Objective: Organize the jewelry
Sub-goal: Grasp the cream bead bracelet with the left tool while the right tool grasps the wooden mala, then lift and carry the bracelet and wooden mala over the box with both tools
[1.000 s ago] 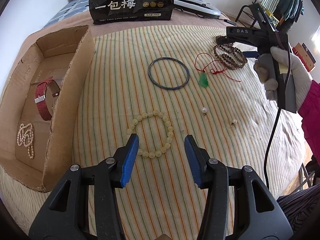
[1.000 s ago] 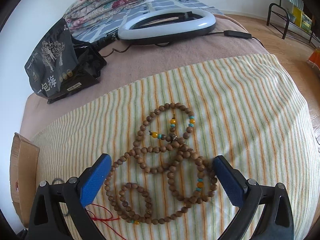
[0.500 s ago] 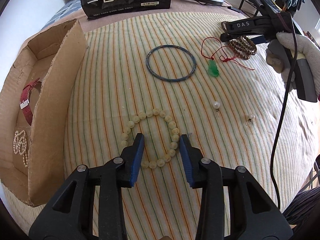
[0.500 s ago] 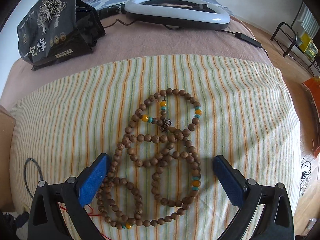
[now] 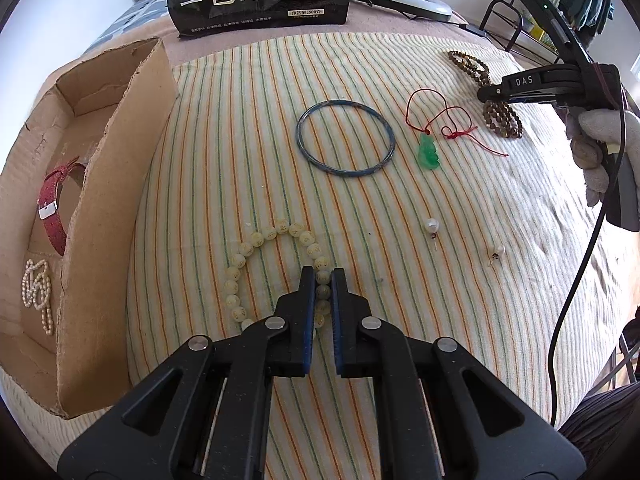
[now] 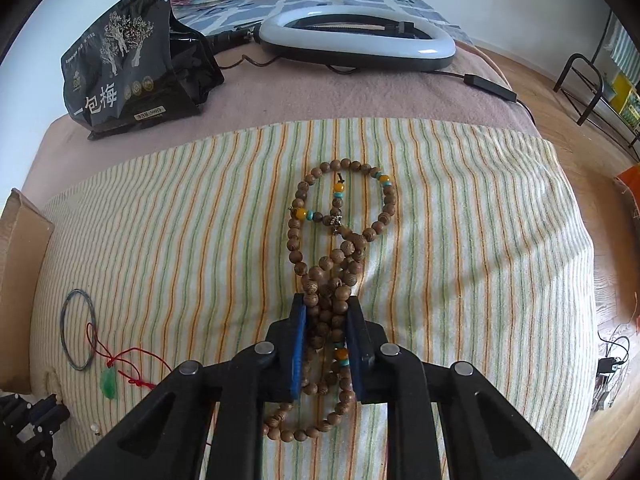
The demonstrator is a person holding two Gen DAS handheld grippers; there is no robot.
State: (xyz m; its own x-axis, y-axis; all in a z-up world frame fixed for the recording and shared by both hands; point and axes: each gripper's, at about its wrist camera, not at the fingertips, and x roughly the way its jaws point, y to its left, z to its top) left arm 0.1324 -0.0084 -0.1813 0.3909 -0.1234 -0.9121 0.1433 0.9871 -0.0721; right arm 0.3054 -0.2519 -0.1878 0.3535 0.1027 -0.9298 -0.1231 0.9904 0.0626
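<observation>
Left gripper (image 5: 320,280) nearly closed, pinching the right side of the pale bead bracelet (image 5: 256,276), which lies flat on the striped cloth (image 5: 240,140); the grip looks meant for lifting it into the cardboard box (image 5: 104,216) just to the left. Box already holds a red watch strap (image 5: 54,208) and a pearl string (image 5: 38,292), so it reads as the drop-off spot. Right gripper (image 6: 326,308) closed down on the bunched middle of the wooden bead strand (image 6: 340,240); loops spill out in front of and behind the jaws, the strand still resting on the cloth, not lifted. Grabbing the bunch probably takes several loops at once.

Further out, untouched: two pearl earrings (image 5: 432,225), a blue bangle (image 5: 346,138), a green pendant on red cord (image 5: 429,152), all apart from each other. Beyond the cloth on the bed, a black snack bag (image 6: 132,68) and a ring light (image 6: 356,38), likely not part of the sorting.
</observation>
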